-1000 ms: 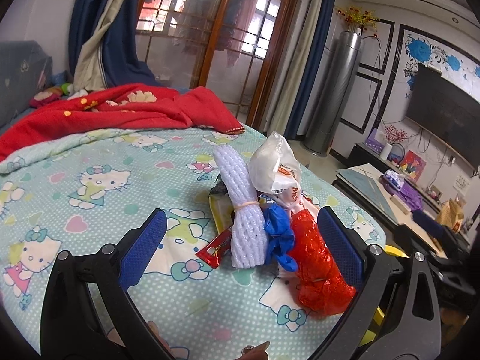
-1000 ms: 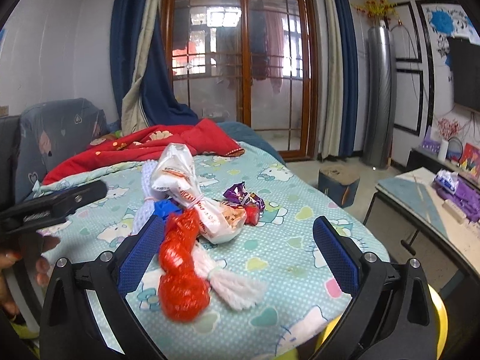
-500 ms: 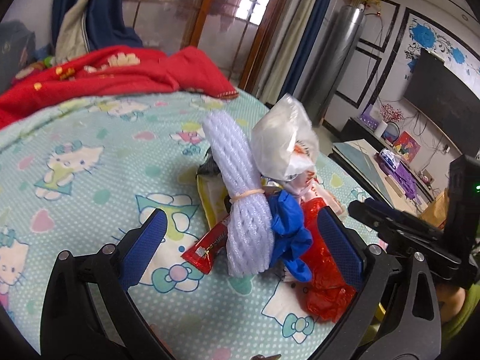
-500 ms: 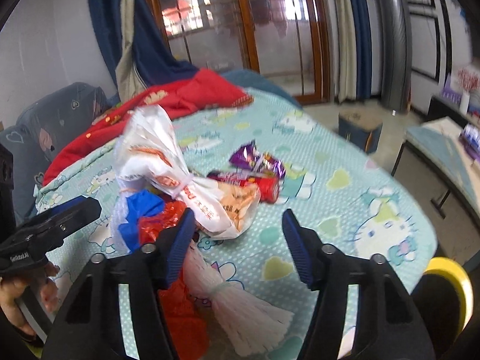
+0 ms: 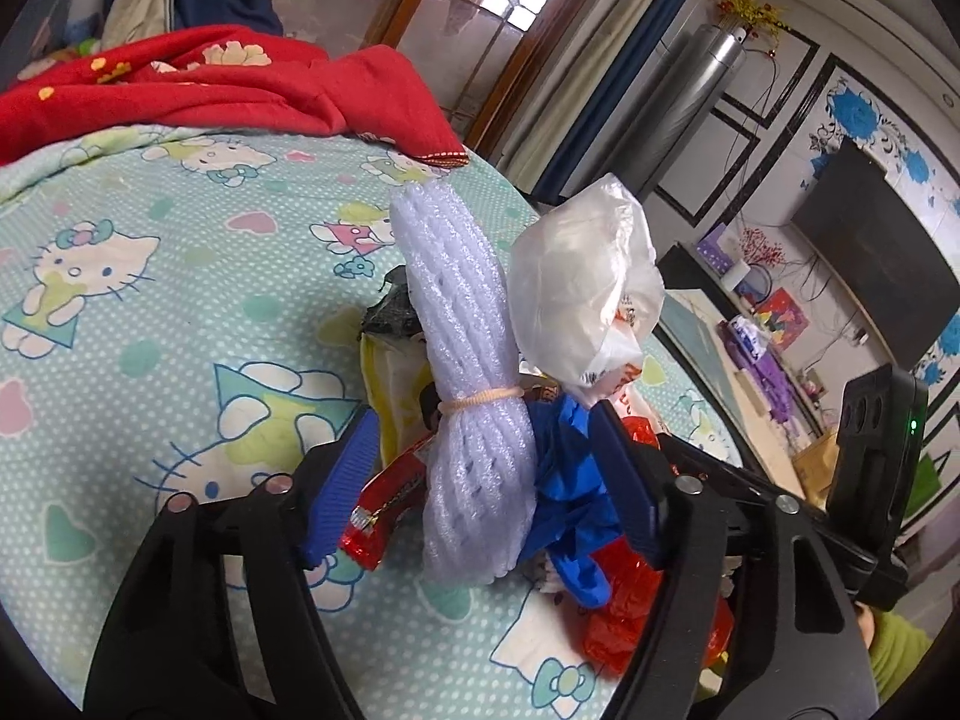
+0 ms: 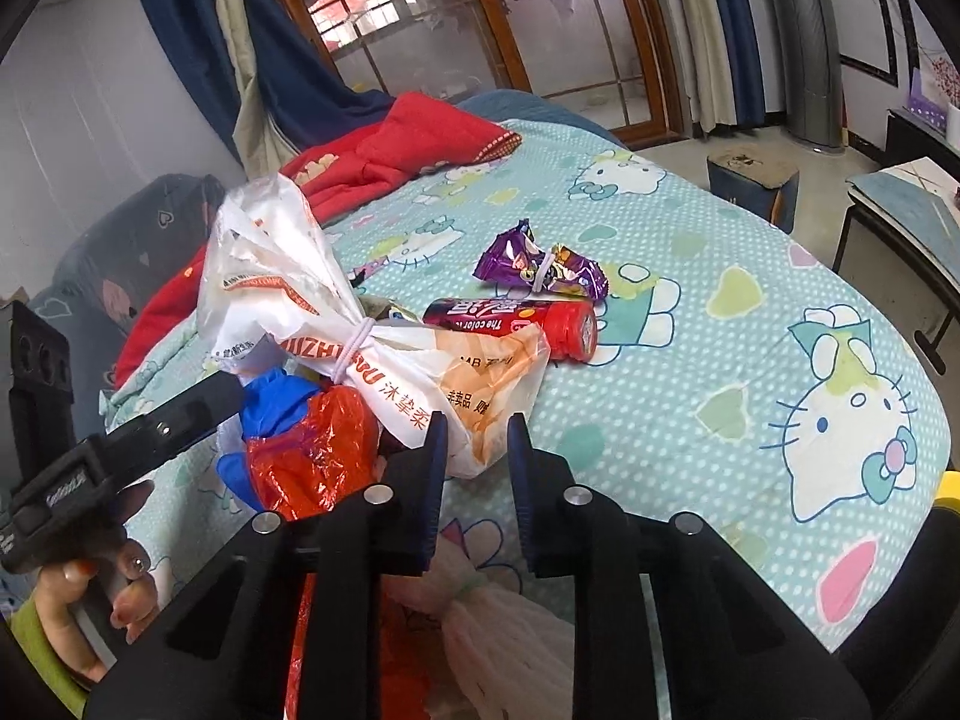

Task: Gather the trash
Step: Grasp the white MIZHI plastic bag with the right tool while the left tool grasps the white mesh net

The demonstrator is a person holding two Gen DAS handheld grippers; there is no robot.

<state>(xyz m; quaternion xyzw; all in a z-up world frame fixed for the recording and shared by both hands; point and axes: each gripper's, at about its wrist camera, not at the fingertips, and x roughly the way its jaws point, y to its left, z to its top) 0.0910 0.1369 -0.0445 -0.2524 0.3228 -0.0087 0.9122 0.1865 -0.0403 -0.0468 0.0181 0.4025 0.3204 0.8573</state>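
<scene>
From the left wrist I see my left gripper (image 5: pixel 486 480) low in the frame, jaws closing around a white foam bundle (image 5: pixel 468 360) tied with a band, a blue bag (image 5: pixel 570 492) and a red wrapper (image 5: pixel 384 498); whether the pads press yet I cannot tell. The trash sits mid-frame on the bed (image 5: pixel 150 276). The right wrist alone shows a purple wrapper (image 6: pixel 540 267) and red tube (image 6: pixel 516 324) at centre. There my right gripper (image 6: pixel 477 462) has its jaws closing, nearly together, on the printed white bag (image 6: pixel 420 378).
</scene>
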